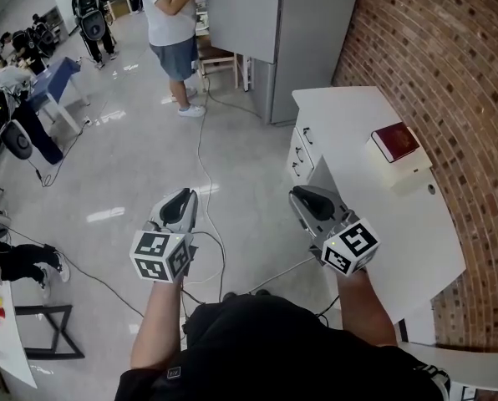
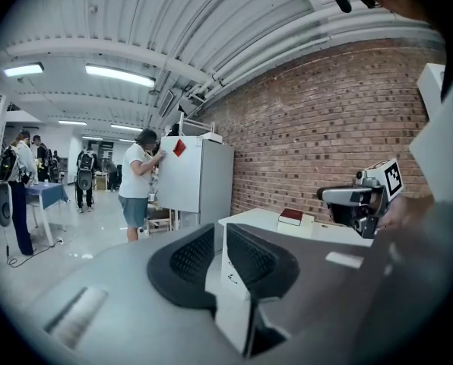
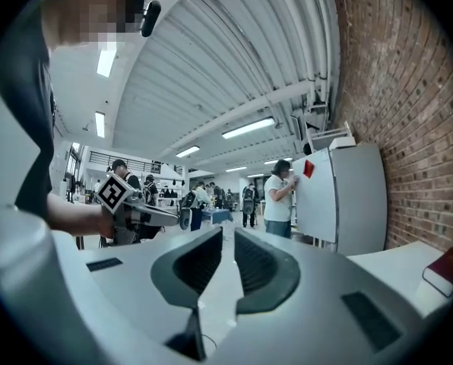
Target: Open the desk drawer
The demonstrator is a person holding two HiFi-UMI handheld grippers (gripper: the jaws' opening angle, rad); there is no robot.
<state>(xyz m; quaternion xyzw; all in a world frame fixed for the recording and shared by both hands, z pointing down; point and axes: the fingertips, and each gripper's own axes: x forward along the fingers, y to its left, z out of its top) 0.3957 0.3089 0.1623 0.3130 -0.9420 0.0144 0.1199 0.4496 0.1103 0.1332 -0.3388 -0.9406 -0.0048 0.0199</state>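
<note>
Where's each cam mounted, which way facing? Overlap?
Head view: on the person's head, steeply down at floor and white desk; both forearms, left gripper, right gripper show.
Left gripper view: on the left gripper, toward desk and brick wall; own shut jaws, right gripper at right.
Right gripper view: on the right gripper, level toward the white cabinet; own shut jaws, left gripper at left.
Shared: the red book shows in all three.

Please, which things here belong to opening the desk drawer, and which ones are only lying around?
For the job: desk drawers; white desk; left hand-held gripper and right hand-held gripper, both shut and empty.
Only lying about: red book on a white box; floor cable.
</note>
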